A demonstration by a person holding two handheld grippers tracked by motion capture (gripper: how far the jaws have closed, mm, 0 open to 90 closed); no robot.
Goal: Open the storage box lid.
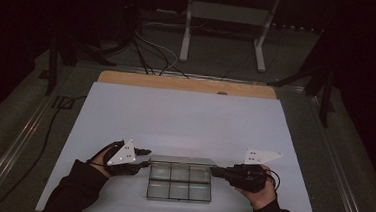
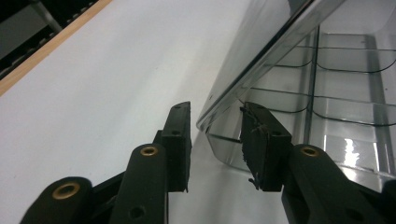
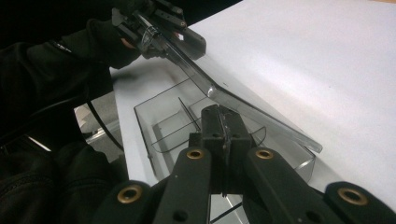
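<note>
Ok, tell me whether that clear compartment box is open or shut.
Open: the clear box's lid stands raised at a slant off the compartments, hinged along the far edge. The compartments look empty.

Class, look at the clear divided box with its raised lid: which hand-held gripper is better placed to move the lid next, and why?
Probably the left hand-held gripper: its jaws straddle the lid corner. The right hand-held gripper is shut, apparently pinching the box wall.

White-covered table (image 1: 185,116), a clear compartment box (image 1: 179,181) sitting directly on it near its front edge, midway along.
</note>
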